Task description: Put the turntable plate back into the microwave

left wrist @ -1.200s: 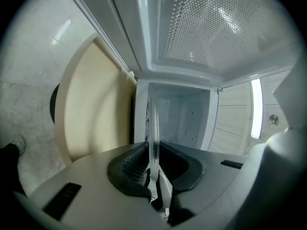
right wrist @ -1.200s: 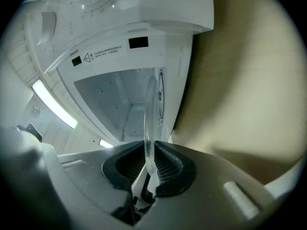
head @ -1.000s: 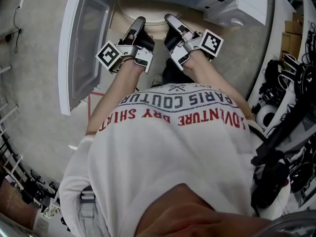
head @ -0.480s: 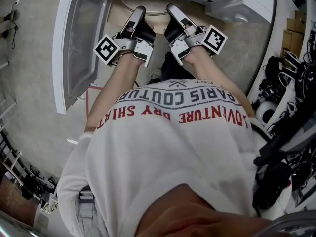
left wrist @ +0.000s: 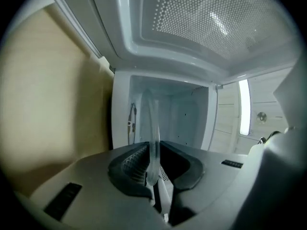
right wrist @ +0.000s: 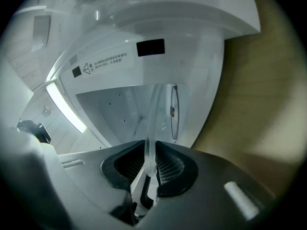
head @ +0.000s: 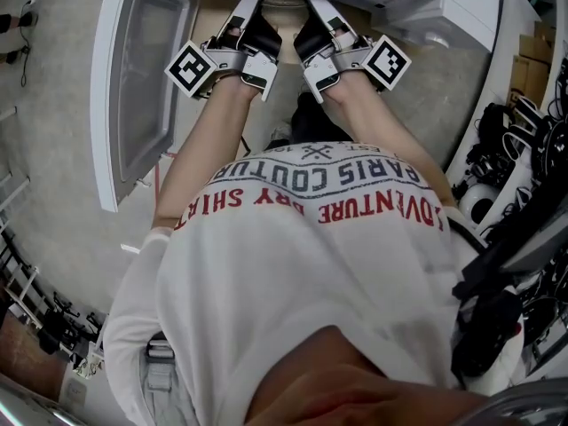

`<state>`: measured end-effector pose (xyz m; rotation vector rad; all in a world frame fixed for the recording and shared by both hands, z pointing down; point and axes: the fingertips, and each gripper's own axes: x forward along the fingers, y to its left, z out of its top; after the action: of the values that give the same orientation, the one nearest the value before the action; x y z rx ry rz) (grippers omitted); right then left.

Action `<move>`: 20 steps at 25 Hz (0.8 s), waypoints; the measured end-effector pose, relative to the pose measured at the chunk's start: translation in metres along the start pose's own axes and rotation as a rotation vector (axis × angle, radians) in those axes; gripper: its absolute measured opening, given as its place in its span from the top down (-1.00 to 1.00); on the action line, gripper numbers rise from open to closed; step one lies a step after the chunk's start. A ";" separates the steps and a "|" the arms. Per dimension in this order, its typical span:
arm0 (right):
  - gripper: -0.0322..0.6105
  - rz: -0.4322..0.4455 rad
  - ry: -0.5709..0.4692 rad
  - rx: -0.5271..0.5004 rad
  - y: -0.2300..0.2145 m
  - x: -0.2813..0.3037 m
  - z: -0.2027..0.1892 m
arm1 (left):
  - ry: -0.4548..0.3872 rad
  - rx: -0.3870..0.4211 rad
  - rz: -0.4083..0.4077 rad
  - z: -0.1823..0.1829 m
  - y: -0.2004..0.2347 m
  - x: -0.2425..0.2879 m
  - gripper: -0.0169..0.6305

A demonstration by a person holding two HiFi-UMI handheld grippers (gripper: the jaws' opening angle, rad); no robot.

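Note:
The clear glass turntable plate (left wrist: 152, 128) shows edge-on in the left gripper view, with my left gripper (left wrist: 152, 166) shut on its rim. My right gripper (right wrist: 149, 166) is shut on the opposite rim of the plate (right wrist: 149, 128). Both point into the white microwave cavity (left wrist: 177, 114), whose back wall (right wrist: 120, 109) also faces the right gripper view. From the head view, the left gripper (head: 250, 0) and right gripper (head: 312, 0) reach side by side into the microwave opening. The plate between them is hidden there.
The microwave door (head: 133, 87) hangs open at the left. The microwave's white body (head: 435, 3) lies to the right. A beige wooden panel (left wrist: 53, 90) flanks the oven. Shelves of cables and gear (head: 524, 149) stand at the far right.
Both grippers have moved forward into the microwave opening with the plate. The pale plate rim seen between them earlier is now out of the head view.

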<state>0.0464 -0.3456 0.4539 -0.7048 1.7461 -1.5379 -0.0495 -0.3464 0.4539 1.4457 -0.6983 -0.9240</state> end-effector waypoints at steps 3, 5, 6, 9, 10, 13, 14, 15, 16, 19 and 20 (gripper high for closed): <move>0.71 0.005 -0.037 0.009 0.003 0.003 0.006 | -0.004 0.004 -0.006 0.001 -0.003 0.008 0.78; 0.71 0.004 -0.059 0.013 0.000 0.010 0.015 | -0.004 0.008 -0.009 0.007 -0.002 0.020 0.78; 0.71 0.003 -0.069 0.016 -0.002 0.014 0.019 | -0.002 0.011 -0.008 0.010 0.000 0.026 0.77; 0.71 -0.005 -0.091 0.030 -0.007 0.021 0.026 | 0.007 0.013 -0.003 0.014 0.003 0.037 0.76; 0.71 -0.010 -0.095 0.033 -0.008 0.022 0.027 | 0.005 0.007 -0.001 0.015 0.004 0.039 0.76; 0.71 -0.020 -0.102 0.036 -0.011 0.026 0.029 | -0.002 -0.009 -0.002 0.019 0.006 0.042 0.76; 0.71 -0.022 -0.106 0.036 -0.011 0.027 0.030 | -0.002 -0.010 -0.003 0.020 0.006 0.044 0.76; 0.71 -0.025 -0.111 0.036 -0.010 0.029 0.031 | -0.002 -0.011 -0.002 0.022 0.006 0.046 0.76; 0.71 -0.028 -0.115 0.034 -0.010 0.031 0.032 | -0.003 -0.016 -0.001 0.023 0.006 0.048 0.76; 0.72 -0.051 -0.119 0.022 -0.008 0.036 0.034 | -0.006 -0.027 0.015 0.028 0.005 0.054 0.76; 0.72 -0.061 -0.121 0.017 -0.008 0.037 0.035 | -0.006 -0.031 0.021 0.028 0.006 0.055 0.76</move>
<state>0.0512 -0.3964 0.4542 -0.8314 1.6340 -1.5170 -0.0452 -0.4081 0.4535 1.4065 -0.7001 -0.9197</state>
